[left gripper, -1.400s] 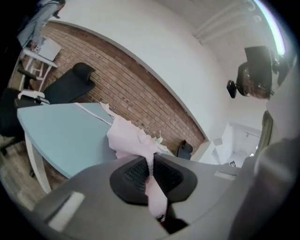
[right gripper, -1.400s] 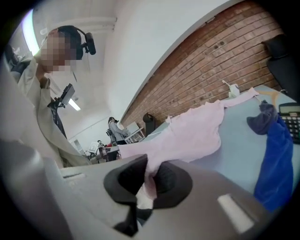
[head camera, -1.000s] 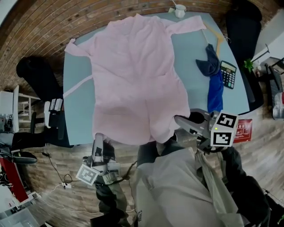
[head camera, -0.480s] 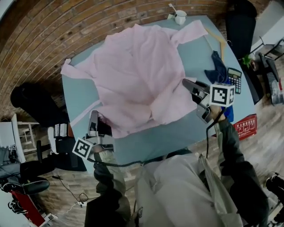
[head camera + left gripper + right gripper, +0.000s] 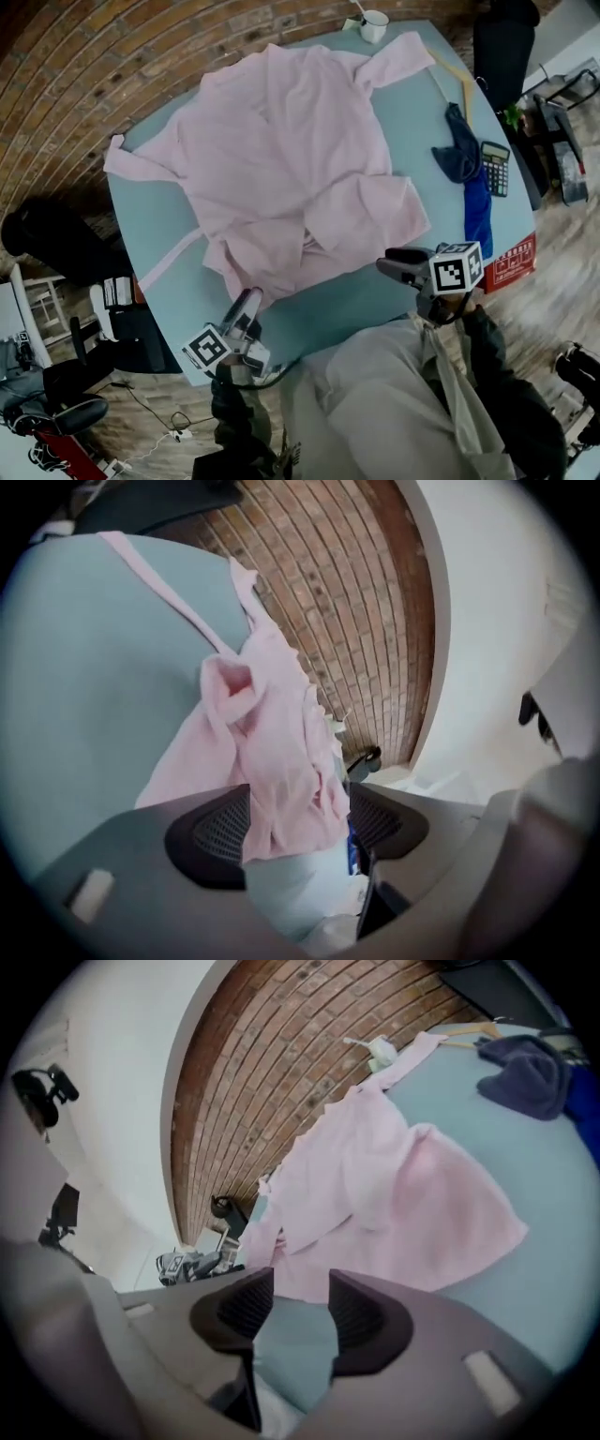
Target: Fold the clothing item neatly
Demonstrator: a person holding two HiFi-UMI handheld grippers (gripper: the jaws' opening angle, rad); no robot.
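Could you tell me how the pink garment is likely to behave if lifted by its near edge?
The pink garment is probably floppy: its folded-over near part lies in soft wrinkles. It would likely sag and unfold if lifted at one point. It seems light, and may slide on the smooth table.

A pink fabric robe (image 5: 291, 159) lies spread on a grey-blue table (image 5: 356, 300). To its right is a crumpled blue cloth (image 5: 466, 169), then a black calculator (image 5: 495, 167) — behind them a wooden hanger (image 5: 459, 75). A white mug (image 5: 373, 25) sits at the far edge.

table (image 5: 347, 300): blue-grey | on it: pink robe (image 5: 281, 150), blue cloth (image 5: 464, 164), calculator (image 5: 494, 167), wooden hanger (image 5: 459, 80), white mug (image 5: 373, 25)
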